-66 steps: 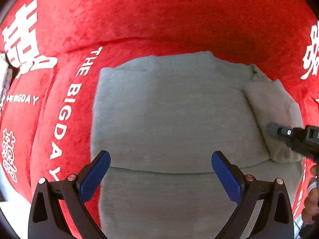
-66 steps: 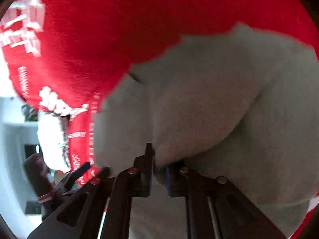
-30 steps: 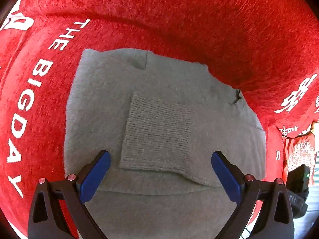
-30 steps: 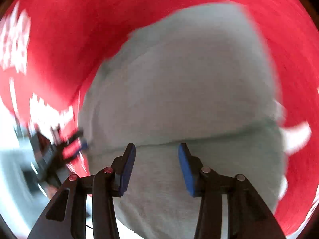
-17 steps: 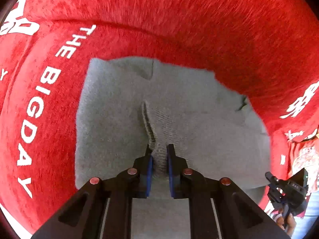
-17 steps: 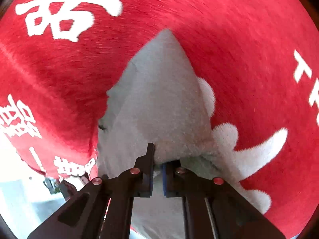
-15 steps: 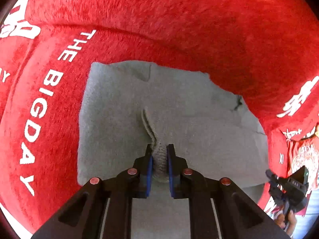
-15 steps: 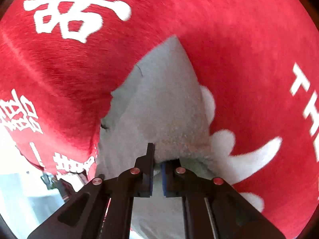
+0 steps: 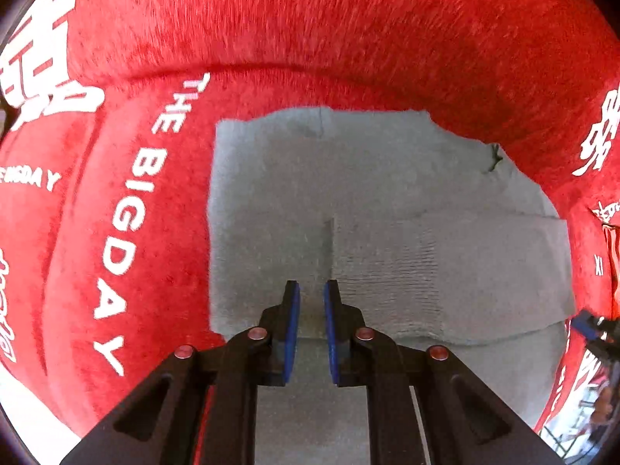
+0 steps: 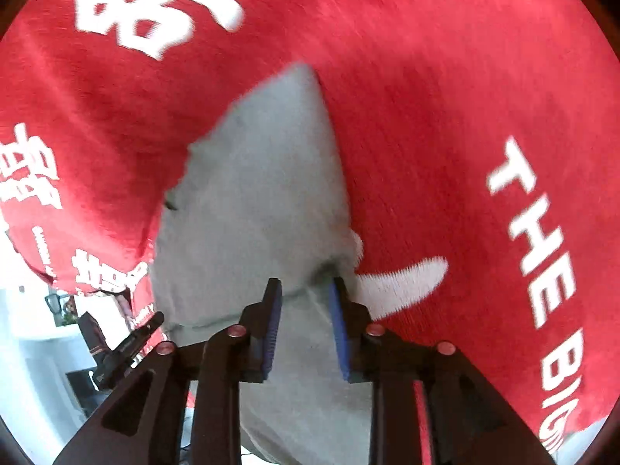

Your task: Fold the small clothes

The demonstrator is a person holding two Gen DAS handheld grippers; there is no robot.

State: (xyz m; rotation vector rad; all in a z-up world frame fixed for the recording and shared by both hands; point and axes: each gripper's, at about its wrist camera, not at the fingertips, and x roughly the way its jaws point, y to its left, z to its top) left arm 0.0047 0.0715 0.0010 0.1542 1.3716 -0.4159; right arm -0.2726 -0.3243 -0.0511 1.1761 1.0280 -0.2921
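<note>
while the grey sweater (image 9: 348, 193) lies folded on the red plush blanket (image 9: 310, 31) with white lettering, its ribbed sleeve cuff (image 9: 387, 271) is laid across the body toward the right side. the left gripper (image 9: 310, 302) hangs over the sweater just left of the cuff edge, its blue-padded jaws a narrow gap apart with nothing between them. the right gripper (image 10: 304, 290) sits at the sweater's edge, jaws opening, fabric between the pads but not pinched.
</note>
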